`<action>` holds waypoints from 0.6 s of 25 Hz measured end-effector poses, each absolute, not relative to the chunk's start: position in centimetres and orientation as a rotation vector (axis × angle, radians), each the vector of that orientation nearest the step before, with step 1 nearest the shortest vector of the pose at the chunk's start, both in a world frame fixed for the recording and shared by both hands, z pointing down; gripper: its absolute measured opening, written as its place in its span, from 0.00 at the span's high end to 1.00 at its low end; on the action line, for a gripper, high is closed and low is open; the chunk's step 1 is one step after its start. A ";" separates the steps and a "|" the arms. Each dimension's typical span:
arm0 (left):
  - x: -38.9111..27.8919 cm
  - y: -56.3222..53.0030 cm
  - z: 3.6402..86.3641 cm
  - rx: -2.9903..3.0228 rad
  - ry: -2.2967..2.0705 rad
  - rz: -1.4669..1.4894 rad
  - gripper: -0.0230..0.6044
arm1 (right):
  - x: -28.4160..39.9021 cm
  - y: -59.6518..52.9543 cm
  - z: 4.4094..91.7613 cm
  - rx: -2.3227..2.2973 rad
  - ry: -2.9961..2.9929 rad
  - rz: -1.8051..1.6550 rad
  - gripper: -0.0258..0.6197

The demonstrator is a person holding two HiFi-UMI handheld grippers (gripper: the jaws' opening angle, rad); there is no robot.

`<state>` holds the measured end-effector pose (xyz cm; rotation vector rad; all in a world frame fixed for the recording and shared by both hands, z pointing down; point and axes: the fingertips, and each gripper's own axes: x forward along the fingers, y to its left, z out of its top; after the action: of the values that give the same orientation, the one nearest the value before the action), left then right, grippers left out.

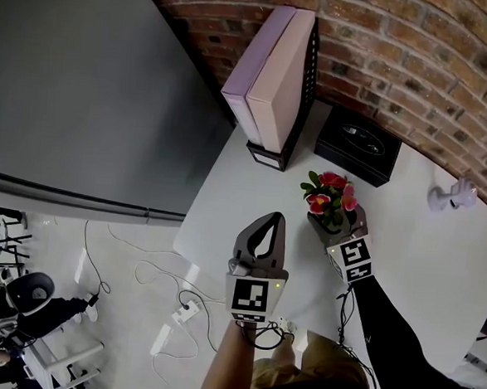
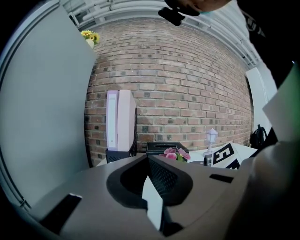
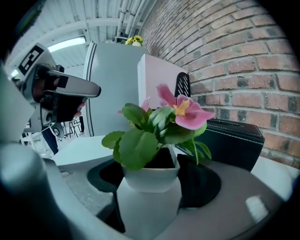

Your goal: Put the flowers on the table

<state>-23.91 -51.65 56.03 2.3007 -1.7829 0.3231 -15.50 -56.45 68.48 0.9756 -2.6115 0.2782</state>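
Observation:
A small white pot of pink flowers (image 3: 152, 176) with green leaves sits between the jaws of my right gripper (image 3: 150, 197), which is shut on the pot. In the head view the flowers (image 1: 330, 200) stand over the white table (image 1: 251, 198), just ahead of the right gripper (image 1: 334, 227); whether the pot touches the tabletop is hidden. My left gripper (image 1: 260, 235) hovers near the table's front left part, its jaws shut with nothing between them. From the left gripper (image 2: 149, 161) view the flowers (image 2: 174, 153) show low at the right.
A pink-and-lilac box in a black holder (image 1: 277, 75) stands at the back against the brick wall. A black box (image 1: 359, 145) lies right of it. A small white lamp (image 1: 453, 194) sits at the far right. Cables and a power strip (image 1: 187, 310) lie on the floor.

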 end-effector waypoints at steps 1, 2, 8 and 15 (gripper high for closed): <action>-24.0 -51.6 56.0 2.299 -1.783 0.319 0.95 | -15.6 -56.4 68.5 0.975 -2.618 0.296 0.44; -24.0 -51.6 55.9 2.298 -1.783 0.314 0.95 | -15.6 -56.3 68.4 0.979 -2.629 0.317 0.44; -24.8 -50.8 54.8 2.299 -1.822 0.307 0.95 | -14.5 -55.7 67.4 1.053 -2.639 0.356 0.44; -24.6 -48.4 52.6 2.325 -1.840 0.277 0.95 | -12.9 -53.0 65.1 1.117 -2.635 0.330 0.44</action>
<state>-24.65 -48.39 52.62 2.3246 -1.8403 0.2769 -12.86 -52.97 65.06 1.1175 -2.6350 0.3300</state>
